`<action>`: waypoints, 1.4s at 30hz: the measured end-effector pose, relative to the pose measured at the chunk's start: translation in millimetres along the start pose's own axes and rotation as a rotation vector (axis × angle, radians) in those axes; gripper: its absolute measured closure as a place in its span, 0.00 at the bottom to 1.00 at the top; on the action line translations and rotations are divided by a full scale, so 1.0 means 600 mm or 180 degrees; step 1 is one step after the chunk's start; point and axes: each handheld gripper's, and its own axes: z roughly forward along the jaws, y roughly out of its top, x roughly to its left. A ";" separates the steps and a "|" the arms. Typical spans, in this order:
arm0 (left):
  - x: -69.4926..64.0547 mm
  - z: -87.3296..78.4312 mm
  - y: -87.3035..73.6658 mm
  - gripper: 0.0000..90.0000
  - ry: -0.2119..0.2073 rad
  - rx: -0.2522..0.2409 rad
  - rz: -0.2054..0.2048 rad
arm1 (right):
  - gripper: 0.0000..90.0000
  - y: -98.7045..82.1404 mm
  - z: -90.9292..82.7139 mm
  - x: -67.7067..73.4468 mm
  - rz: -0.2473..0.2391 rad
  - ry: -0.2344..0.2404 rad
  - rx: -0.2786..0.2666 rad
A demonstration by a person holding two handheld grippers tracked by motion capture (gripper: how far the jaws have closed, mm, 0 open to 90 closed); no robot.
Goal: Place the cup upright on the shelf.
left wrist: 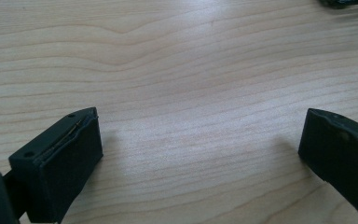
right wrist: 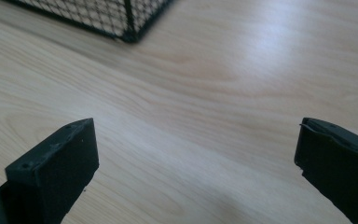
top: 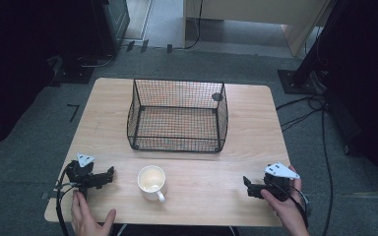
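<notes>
the left gripper (top: 109, 173) rests on the table (top: 202, 196) near its front left corner, a hand (top: 86, 219) just behind it, its jaws pointing right toward the cup (top: 152, 181). in the left gripper view its 2 black jaws stand wide apart with only bare wood grain between them, so the left gripper (left wrist: 200, 140) is released and holds nothing. the right gripper (top: 246, 185) lies near the front right edge, gripped by the other hand (top: 285, 206), a grey plate on top, its jaws pointing left toward the cup. in the right gripper view its jaws are likewise spread wide over bare wood, so the right gripper (right wrist: 196, 144) is released too, and a corner of the basket (right wrist: 121, 18) shows at the top left. the cup stands upright on the table between the 2 grippers, nearer the left one and apart from both. it is a white mug with a pale cream inside, its mouth open upward and its handle turned toward the front edge, slightly right. behind it, in the middle of the table, sits the basket (top: 177, 142), black wire mesh, rectangular, open on top, near the cup but not touching it. the table is light wood with rounded corners, standing on a grey floor (top: 29, 137).
</notes>
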 end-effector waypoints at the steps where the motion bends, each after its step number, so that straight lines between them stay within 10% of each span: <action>1: 0.000 0.000 0.000 0.00 0.0000 0.0001 0.0000 | 0.00 0.005 -0.001 0.004 -0.0009 0.0018 -0.0035; 42: 0.000 0.000 0.000 0.00 0.0000 -0.0001 -0.0001 | 0.00 0.113 0.047 0.224 -0.0515 0.0806 -0.0351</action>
